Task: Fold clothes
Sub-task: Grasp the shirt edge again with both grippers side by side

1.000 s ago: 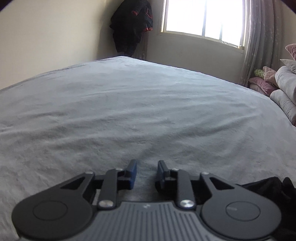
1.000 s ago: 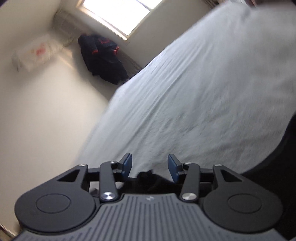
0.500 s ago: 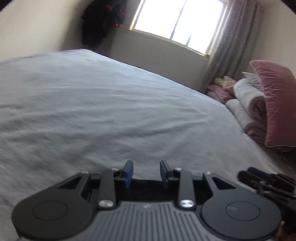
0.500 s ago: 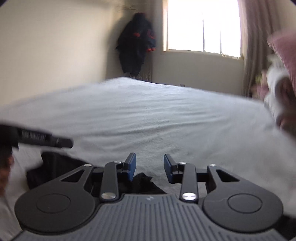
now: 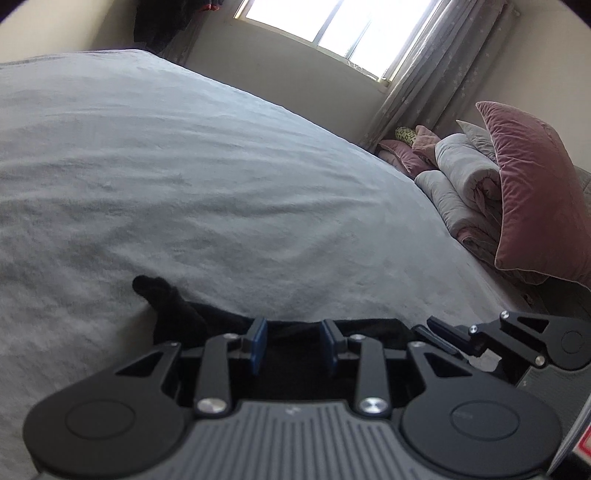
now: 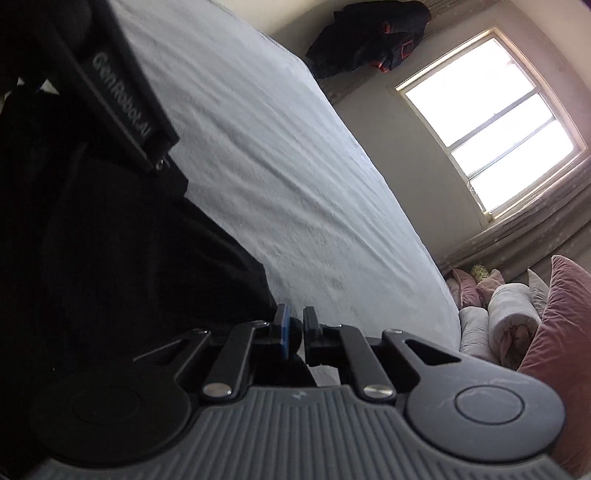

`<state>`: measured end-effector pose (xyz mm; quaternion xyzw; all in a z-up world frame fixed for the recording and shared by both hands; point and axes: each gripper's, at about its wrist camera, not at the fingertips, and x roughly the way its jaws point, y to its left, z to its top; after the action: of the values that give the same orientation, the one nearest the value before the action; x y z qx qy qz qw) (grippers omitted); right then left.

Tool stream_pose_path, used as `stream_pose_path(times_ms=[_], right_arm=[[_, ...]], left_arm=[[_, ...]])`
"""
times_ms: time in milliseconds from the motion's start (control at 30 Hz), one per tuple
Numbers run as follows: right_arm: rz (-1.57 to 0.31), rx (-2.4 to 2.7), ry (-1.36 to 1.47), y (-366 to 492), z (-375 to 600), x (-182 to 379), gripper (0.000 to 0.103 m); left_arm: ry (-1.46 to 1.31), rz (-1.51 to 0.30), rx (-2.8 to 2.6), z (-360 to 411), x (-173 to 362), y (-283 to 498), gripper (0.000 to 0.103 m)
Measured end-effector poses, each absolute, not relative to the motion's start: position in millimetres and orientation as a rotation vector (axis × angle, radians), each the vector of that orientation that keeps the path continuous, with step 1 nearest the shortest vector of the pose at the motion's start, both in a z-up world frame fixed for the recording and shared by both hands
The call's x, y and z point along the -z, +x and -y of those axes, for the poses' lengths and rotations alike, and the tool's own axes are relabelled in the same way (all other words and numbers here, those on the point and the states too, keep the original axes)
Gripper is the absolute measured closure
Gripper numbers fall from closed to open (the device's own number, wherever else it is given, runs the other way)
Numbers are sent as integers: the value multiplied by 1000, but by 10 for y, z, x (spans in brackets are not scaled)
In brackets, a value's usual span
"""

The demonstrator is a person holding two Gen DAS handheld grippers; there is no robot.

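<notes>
On the near edge of the bed (image 5: 221, 177), which carries a grey cover, a black garment (image 5: 173, 306) lies crumpled, with one small end sticking up toward the left side of the bed. My left gripper (image 5: 293, 345) hangs just above this cloth. Its blue pads (image 5: 257, 343) stand partly apart, and the dark fabric is seen between and under them, but I cannot tell if they press on it. Just to the right of it, my right gripper (image 5: 448, 338) reaches in from the side, low over the same near edge. From its own camera the right gripper (image 6: 293, 334) is rolled, so the bed looks tilted. Its jaws are closed almost fully, and a thin fold of the black garment (image 6: 129, 258) seems pinched between the pads, though the dark cloth makes this hard to confirm. Farther right, at the head end of the bed, a pink pillow (image 5: 535, 199) leans on rolled grey bedding (image 5: 465, 173). Behind them a window (image 5: 332, 33) with a curtain (image 5: 432, 70) is bright, and dark clothes (image 6: 369, 33) hang in the far corner.
</notes>
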<state>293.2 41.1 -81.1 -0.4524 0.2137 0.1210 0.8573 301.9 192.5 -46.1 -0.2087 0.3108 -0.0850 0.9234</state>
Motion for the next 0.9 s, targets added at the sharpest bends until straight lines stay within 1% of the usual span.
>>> stream_pose_path(times_ms=[100, 200, 300, 467, 533, 667, 733, 767, 867, 900], right_arm=[[-480, -255, -963, 2981, -372, 902, 103], [-483, -228, -986, 3042, -337, 946, 103], [-538, -218, -761, 3124, -132, 715, 103], [-678, -200, -186, 3515, 407, 385, 103], [-711, -189, -62, 3638, 578, 322, 103], [-724, -223, 7, 3665, 720, 196, 103], [-726, -253, 51, 3671, 795, 154, 97], [-726, -272, 80, 3685, 843, 145, 90], [-717, -298, 100, 3483, 784, 228, 87], [-724, -307, 123, 3481, 802, 278, 84]], left_arm=[[-436, -639, 178, -1929, 467, 3011, 70], [-440, -639, 182, -1919, 469, 3021, 70], [-458, -642, 189, -1949, 468, 3026, 70], [-471, -643, 197, -1979, 477, 3014, 70], [-472, -643, 198, -1981, 480, 3013, 70], [-482, -651, 196, -2000, 457, 3014, 70], [-492, -649, 188, -2008, 422, 3000, 70], [-493, -643, 186, -2009, 405, 2989, 70], [-504, -628, 196, -2005, 371, 2969, 70], [-508, -628, 204, -1997, 369, 2968, 71]])
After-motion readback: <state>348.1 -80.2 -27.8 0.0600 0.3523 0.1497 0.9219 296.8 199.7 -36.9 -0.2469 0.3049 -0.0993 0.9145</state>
